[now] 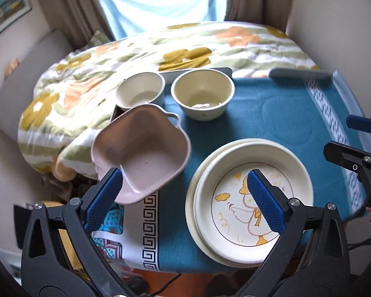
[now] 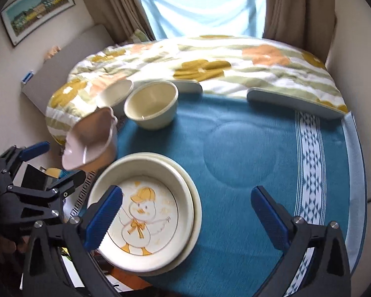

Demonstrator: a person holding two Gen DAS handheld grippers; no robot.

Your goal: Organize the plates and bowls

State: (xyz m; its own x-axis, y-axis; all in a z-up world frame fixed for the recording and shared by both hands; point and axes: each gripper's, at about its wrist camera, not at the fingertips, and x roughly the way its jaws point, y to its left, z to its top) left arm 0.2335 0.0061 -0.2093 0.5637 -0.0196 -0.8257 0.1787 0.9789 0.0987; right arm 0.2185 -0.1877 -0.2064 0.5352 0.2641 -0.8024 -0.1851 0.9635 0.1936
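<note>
A pink square bowl [image 1: 141, 151] with a small handle hangs tilted at the table's left edge, touching my left gripper's left finger [image 1: 104, 195]. It also shows in the right wrist view [image 2: 91, 138]. My left gripper [image 1: 185, 193] is wide open. Two cream bowls [image 1: 202, 94] [image 1: 141, 91] stand side by side at the back. A duck-print plate [image 1: 254, 198] lies on a larger cream plate [image 1: 197, 173] in front. My right gripper [image 2: 185, 212] is open and empty above the teal cloth, right of the plates [image 2: 146, 212].
The teal tablecloth [image 2: 247, 148] covers the table, with a patterned white band [image 2: 309, 163] on the right. A flowered quilt [image 2: 210, 59] lies on the bed behind the table. Two grey-blue table-edge pieces [image 2: 294, 104] sit at the far edge. A window with curtains is behind.
</note>
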